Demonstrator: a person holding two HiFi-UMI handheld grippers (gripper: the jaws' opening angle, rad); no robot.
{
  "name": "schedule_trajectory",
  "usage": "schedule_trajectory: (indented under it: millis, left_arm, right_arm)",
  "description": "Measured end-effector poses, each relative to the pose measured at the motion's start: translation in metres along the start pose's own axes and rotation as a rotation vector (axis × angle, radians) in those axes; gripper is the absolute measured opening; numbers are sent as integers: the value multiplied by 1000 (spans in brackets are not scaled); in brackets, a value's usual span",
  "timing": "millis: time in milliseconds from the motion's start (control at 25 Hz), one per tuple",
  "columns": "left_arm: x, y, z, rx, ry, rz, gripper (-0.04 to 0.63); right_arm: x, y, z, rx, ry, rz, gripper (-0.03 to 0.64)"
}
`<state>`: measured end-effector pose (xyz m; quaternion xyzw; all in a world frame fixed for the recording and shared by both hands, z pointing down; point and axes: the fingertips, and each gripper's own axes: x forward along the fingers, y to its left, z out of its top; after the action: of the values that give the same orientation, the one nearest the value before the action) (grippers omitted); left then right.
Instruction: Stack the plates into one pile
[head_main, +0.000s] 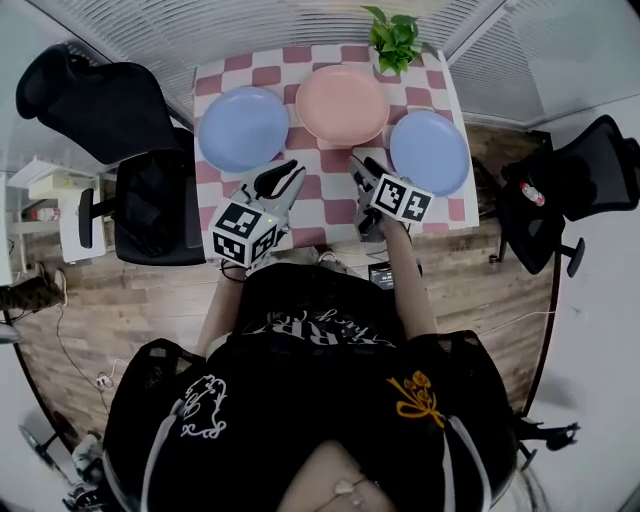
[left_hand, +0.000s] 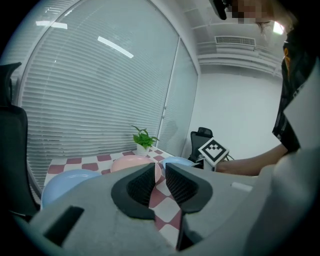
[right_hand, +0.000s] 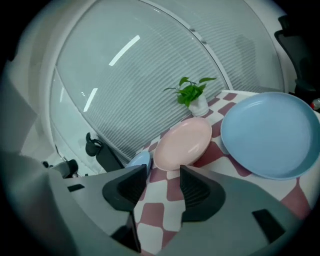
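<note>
- Red-and-white checks cover the bench (head_main: 325, 190), which carries all the task's things. The person stands at its near edge, so every plate lies ahead within reach.
- Black chairs stand off the bench, one to the left (head_main: 110, 130) and one to the right (head_main: 570, 190), which leaves the near edge free for working.
- The pink plate (head_main: 342, 104) sits far and central, the middle of a shallow arc. Lying between the other two, it looks the natural base for the pile.
- The left blue plate (head_main: 243, 128) lies flat just beside the pink one. The right blue plate (head_main: 429, 151) lies flat a little nearer, by the bench's right edge. Nothing is stacked, so the task looks not yet begun.
- The right tongs (right_hand: 163, 172) hang over the near checks with jaws apart and nothing between them. They are aimed toward the pink plate, with the right blue plate just to their right, and seem readied to take a rim.
- The left tongs (left_hand: 160, 169) are closed and empty, near the left blue plate's near rim. They would need to open before any grasp.
- The plant (head_main: 395, 40) stands at the far edge behind the pink plate, out of the stacking path.
</note>
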<state>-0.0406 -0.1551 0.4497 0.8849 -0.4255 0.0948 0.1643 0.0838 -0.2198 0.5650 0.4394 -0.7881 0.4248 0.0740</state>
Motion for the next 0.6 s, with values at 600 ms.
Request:
schedule_trajectory:
  millis: [600]
  left_arm:
    - [12, 57, -10, -71, 31, 43, 75]
  right_arm:
    - [92, -92, 5, 364, 23, -238, 127]
